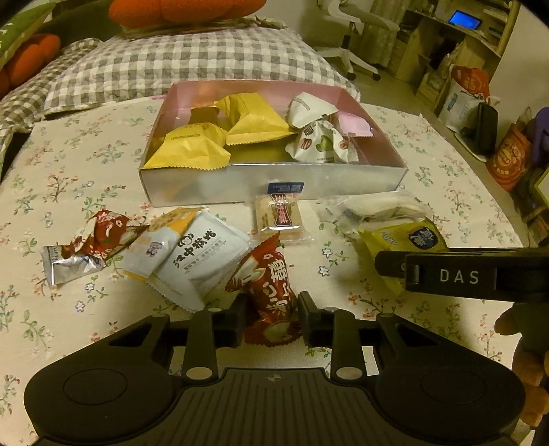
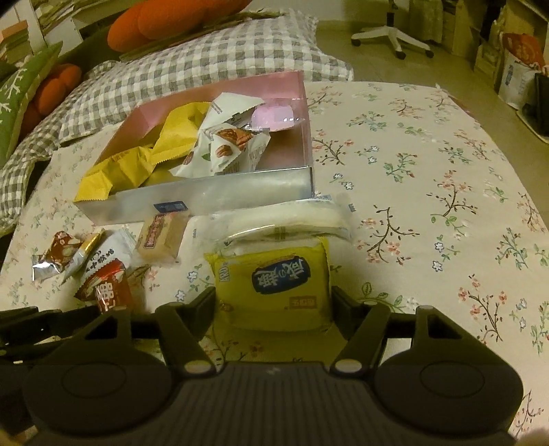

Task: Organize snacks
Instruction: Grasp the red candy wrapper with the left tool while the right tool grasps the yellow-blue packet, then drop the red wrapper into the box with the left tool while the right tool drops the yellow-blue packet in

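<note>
A silver box (image 1: 274, 187) with a pink inside holds yellow and white snack packets; it also shows in the right wrist view (image 2: 240, 192). My left gripper (image 1: 272, 317) is shut on a red snack packet (image 1: 271, 291) lying on the flowered cloth. My right gripper (image 2: 272, 305) has its fingers against both sides of a yellow snack packet (image 2: 274, 284), also seen in the left wrist view (image 1: 401, 240). Loose packets lie in front of the box: white ones (image 1: 202, 254), a red and silver one (image 1: 92, 240), a tan bar (image 1: 279, 216) and a clear-wrapped white one (image 1: 377, 206).
A grey checked pillow (image 1: 171, 68) and orange cushions (image 1: 171, 13) lie behind the box. The floor with an office chair (image 1: 357, 44), shelves and bags is to the right. The flowered cloth (image 2: 446, 171) stretches right of the box.
</note>
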`<state>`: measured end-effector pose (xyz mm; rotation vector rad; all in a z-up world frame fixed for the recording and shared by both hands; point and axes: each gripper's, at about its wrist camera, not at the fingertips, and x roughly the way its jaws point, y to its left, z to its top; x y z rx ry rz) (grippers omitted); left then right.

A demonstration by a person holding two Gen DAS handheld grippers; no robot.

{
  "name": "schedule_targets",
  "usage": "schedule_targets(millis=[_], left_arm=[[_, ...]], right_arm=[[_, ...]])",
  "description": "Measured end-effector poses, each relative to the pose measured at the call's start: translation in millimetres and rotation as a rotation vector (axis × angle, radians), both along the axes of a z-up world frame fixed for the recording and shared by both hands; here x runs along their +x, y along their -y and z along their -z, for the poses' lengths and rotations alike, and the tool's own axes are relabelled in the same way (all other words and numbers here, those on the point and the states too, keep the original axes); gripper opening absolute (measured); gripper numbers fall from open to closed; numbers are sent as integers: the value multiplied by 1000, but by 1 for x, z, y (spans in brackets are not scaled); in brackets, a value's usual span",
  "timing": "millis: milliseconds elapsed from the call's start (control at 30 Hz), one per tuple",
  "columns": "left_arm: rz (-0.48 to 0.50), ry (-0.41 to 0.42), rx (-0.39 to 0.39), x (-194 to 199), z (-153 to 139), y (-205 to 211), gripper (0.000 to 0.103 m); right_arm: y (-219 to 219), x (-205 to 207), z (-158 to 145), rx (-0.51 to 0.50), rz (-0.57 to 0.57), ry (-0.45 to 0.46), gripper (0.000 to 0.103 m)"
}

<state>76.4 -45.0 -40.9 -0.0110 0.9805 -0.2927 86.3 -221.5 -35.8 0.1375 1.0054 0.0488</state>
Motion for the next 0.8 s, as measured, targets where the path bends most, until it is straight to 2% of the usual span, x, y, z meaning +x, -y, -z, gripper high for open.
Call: schedule_targets(millis=[433,667,800], left_arm=[[-21,25,-49,-10,-19,-13,28],[1,115,-87,-25,-45,-29,28],[14,119,-118,-15,-55,-32,28]], right_arm=[[4,-10,-19,47,22,29,65],[18,-19,-41,147,69,91,65],[28,-13,-47,201,100,103,65]])
